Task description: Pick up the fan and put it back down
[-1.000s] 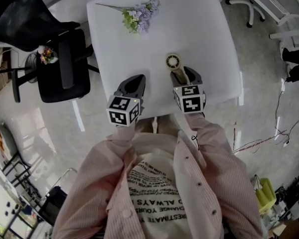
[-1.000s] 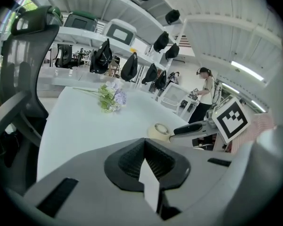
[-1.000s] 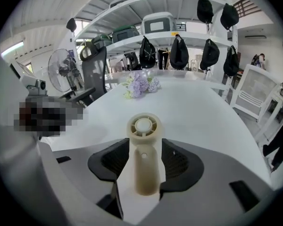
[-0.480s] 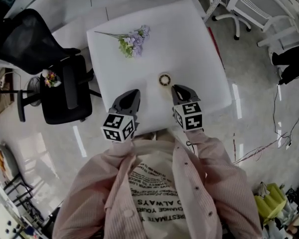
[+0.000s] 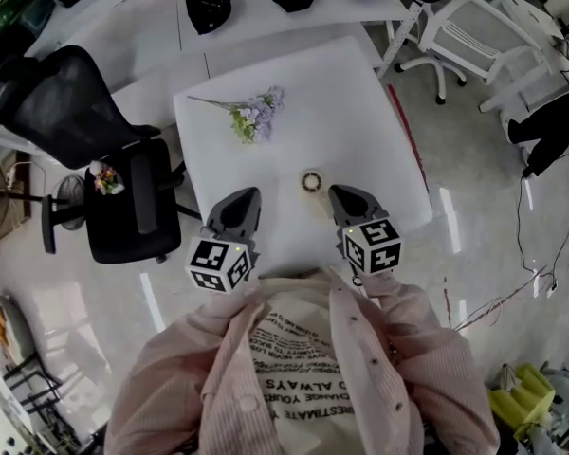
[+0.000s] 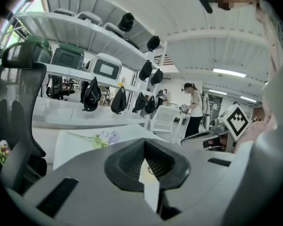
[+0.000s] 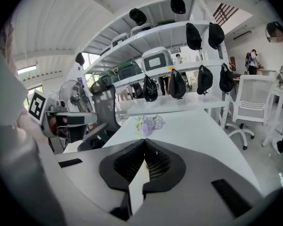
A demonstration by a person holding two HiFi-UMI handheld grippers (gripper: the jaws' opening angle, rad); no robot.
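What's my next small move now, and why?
Probably draw the right claw back to rest. The fan lies free on the white table, apart from both claws. The right claw's jaws have just been closing with nothing between them, and the left claw is shut and empty too.

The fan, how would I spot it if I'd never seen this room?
Find the white square table in the middle of the head view. Near its edge closest to the person sits the fan, by itself. It is a small pale ring, round and plain, unlike the leafy purple flowers at the table's far side.
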